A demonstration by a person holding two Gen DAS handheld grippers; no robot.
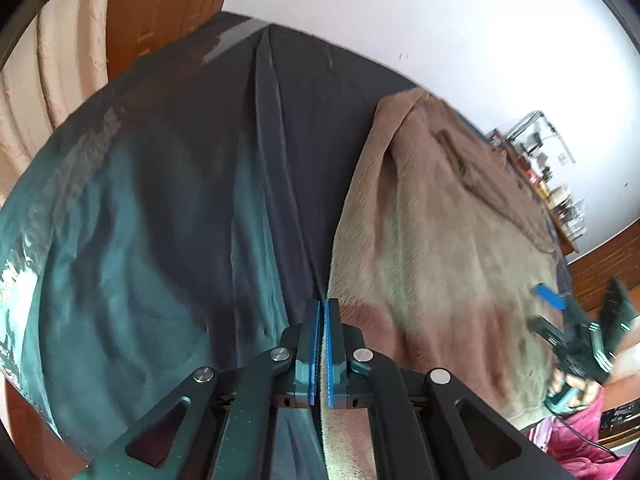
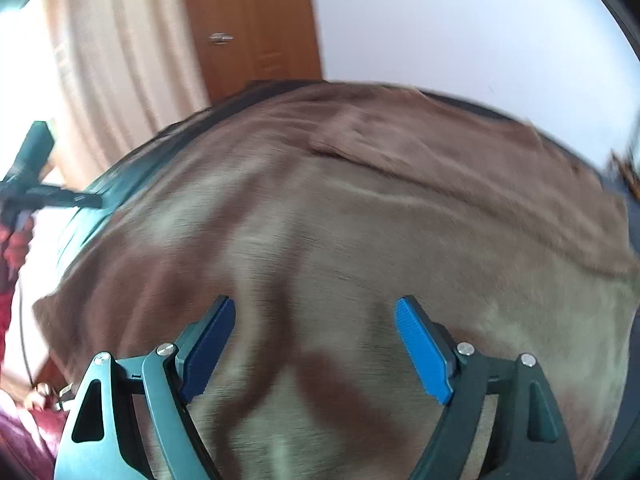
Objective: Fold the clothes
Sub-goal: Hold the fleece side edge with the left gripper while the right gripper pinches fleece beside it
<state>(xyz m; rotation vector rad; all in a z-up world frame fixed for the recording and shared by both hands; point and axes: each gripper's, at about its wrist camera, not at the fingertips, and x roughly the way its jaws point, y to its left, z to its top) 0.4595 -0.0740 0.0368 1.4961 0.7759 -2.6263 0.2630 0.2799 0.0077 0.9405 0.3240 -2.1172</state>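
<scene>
A brown fleece garment (image 1: 436,248) lies spread on a table under a dark cloth (image 1: 192,208). My left gripper (image 1: 322,308) is shut at the garment's left edge, and the fabric's edge runs between its blue pads. In the right wrist view the garment (image 2: 360,208) fills the frame, with a fold near its far side. My right gripper (image 2: 316,320) is open just above the garment's near part and holds nothing. It also shows in the left wrist view (image 1: 560,304), at the garment's right side. The left gripper shows at the far left of the right wrist view (image 2: 60,198).
A beige curtain (image 1: 60,72) and a wooden door (image 2: 248,28) stand behind the table, next to a white wall (image 1: 420,12). A shelf with small items (image 1: 548,176) stands at the right. Magenta fabric (image 1: 576,440) lies below the table's near right corner.
</scene>
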